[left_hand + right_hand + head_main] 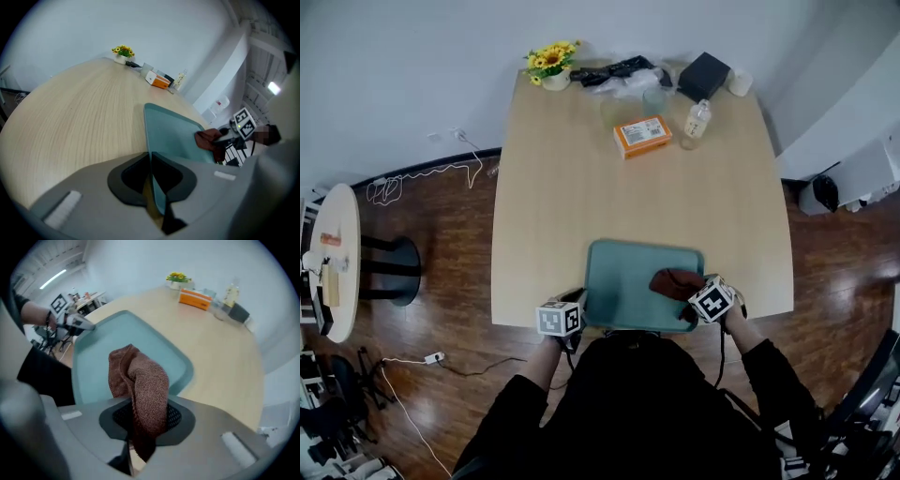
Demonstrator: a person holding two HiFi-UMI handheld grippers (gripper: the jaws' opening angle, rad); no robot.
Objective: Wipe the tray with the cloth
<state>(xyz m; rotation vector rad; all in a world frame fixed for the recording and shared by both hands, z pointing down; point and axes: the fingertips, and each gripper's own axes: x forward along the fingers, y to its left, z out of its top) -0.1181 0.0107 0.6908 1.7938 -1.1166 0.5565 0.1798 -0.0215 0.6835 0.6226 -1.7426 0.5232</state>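
A teal tray (628,277) lies at the near edge of the wooden table (581,187). My left gripper (578,303) is shut on the tray's near left rim; in the left gripper view the thin teal rim (157,187) runs between the closed jaws. My right gripper (692,294) is shut on a brown cloth (675,281) that rests on the tray's right side. In the right gripper view the cloth (140,385) bunches up out of the jaws over the tray (108,343). The left gripper view also shows the cloth (208,138) at the tray's far side.
At the table's far end stand an orange box (642,136), a small bottle (697,120), a black box (704,75), a pot of yellow flowers (551,64) and a plastic bag. A round side table (333,262) stands on the floor to the left.
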